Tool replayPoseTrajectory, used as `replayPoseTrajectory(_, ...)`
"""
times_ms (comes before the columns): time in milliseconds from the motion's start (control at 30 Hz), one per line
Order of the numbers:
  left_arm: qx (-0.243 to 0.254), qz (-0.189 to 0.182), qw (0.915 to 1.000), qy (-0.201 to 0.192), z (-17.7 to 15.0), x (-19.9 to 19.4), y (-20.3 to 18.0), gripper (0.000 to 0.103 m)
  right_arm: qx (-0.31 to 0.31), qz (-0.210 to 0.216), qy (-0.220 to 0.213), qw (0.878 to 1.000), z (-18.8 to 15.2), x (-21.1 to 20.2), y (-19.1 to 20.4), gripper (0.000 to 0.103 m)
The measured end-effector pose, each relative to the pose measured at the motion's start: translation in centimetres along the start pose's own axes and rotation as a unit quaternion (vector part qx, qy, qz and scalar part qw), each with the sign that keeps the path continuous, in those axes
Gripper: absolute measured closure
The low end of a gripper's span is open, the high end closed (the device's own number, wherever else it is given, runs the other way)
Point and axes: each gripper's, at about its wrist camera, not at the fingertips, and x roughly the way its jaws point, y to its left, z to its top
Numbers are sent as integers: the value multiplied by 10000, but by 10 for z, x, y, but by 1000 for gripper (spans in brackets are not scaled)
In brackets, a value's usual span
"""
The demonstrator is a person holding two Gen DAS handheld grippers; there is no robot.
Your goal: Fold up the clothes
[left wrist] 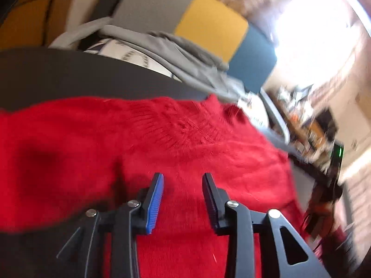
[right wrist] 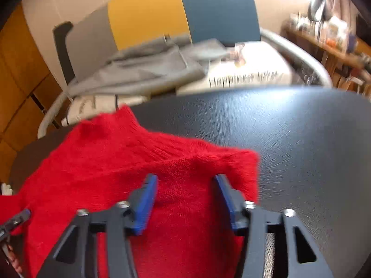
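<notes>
Lying partly folded on the table (right wrist: 313,139), red sweater (left wrist: 185,139) awaits further folds; both grippers' fingers (left wrist: 155,203) open, holding nothing

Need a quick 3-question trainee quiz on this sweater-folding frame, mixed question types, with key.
1. True or false: the red sweater lies on a black table.
2. Multiple choice: the right gripper is a) shut on the sweater, b) open with sweater fabric between its pads, c) open over bare table.
3. Short answer: what is piled behind the table in the white basket?

Key: 1 true. 2 b. 3 grey clothes and printed white fabric. The left gripper is likewise open above the sweater.
</notes>
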Motion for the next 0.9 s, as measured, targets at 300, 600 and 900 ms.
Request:
replayPoseTrajectory(300, -1282, 787, 9816, -1177, -40, -159, 117, 57, -786, 860, -140, 9931, -104, -100, 80, 1)
replayPoseTrajectory(600, -2144, 509, 9437, -2468, -7, -279, 170, 49, -1698, -101, 226, 9852, -196, -90, 139, 0)
replayPoseTrajectory(900, -2999, 736, 9254, -2197, 27, -263, 205, 49, -1744, -271, 238, 9840, -203, -96, 140, 0)
